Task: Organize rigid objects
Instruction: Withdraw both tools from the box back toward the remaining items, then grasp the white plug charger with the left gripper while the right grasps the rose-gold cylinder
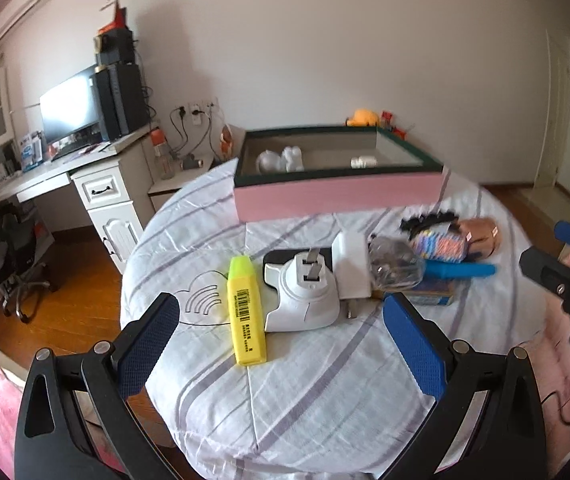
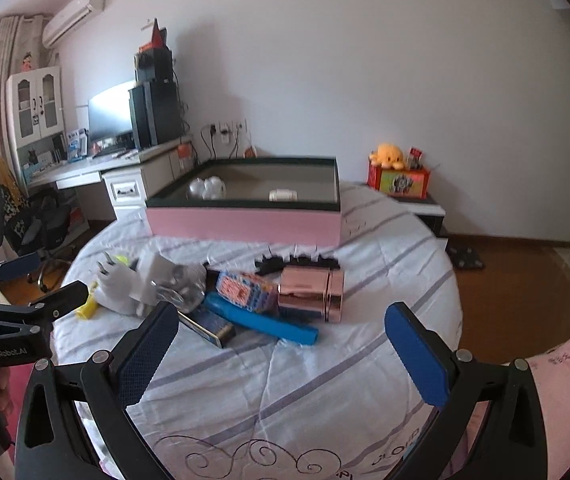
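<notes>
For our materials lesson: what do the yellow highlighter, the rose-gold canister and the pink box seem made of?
Yellow highlighter: likely matte plastic, evenly coloured with a stuck-on barcode label. Rose-gold canister: probably polished metal or metallised plastic, with mirror-like reflections. Pink box: apparently cardboard, flat and matte.

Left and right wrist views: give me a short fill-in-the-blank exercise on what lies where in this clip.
1. The highlighter lying nearest the left gripper is ____ in colour.
2. The box at the far side of the bed has ____ outer walls.
3. Both the left gripper and the right gripper have their jaws ____, holding nothing.
4. The shiny metallic tin lies ____ the box, on the bedspread.

Missing words: yellow; pink; open; outside
</notes>
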Demonstrator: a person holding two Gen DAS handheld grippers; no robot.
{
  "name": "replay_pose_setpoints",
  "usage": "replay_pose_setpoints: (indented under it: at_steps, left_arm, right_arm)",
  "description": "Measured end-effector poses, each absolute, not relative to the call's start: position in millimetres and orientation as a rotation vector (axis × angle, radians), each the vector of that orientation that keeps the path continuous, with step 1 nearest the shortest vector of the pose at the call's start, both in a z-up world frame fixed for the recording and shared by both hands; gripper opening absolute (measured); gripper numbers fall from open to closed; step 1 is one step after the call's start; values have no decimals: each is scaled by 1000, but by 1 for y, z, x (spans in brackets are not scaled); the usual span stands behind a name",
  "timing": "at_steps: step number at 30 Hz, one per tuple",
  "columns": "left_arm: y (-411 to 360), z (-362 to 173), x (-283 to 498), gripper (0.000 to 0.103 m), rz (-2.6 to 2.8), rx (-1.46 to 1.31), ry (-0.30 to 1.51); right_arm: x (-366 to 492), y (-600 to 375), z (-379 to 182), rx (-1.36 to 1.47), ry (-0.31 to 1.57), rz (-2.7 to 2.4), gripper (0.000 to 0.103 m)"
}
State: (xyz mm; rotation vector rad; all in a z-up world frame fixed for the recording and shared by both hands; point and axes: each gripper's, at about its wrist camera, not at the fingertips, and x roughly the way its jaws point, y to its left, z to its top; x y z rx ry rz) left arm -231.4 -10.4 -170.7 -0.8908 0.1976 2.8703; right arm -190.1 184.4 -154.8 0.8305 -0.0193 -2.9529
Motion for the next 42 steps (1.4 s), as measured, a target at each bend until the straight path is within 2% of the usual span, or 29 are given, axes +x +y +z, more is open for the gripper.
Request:
replay_pose_setpoints:
  at_steps: [5,9,12,18,22,23,25,31,35,42]
  left_arm:
    - [-3,-186,-255,102,2865,-921,229]
    - [2,-196,-268,90,2821,-953,251]
    - [-2,-195,-271,80,2775,-929,178]
    - [-11,-193,-276,81,2756,-959,165]
    - [-12,-198,-277,78,2740,-991,188]
    - [-9,-198,-276,76,2740,-983,210]
    - [-2,-199,-275,64,2720,-978,244]
    - [11,-214,-288,51,2685,-1084,330]
    - [10,-216,-290,51,2683,-1071,296]
    - [-4,-204,-288,51,2633,-1044,104]
  right_arm:
    - [-205,192,-170,908,-48,-2937,103]
    - [-215,198,-177,946,-62,-2930,103]
    - [-221,201,-179,967,-63,-2934,103]
    - [-232,205,-179,977,-93,-2922,103]
    - [-236,204,-180,981,-92,-2912,103]
    - [-237,205,-180,983,-93,-2908,103]
    - [-239,204,-182,992,-90,-2904,103]
    - [-241,203,-185,1015,-92,-2893,103]
    - [-245,206,-188,1026,-97,-2893,103]
    - [-256,215,-188,1040,-146,-2889,103]
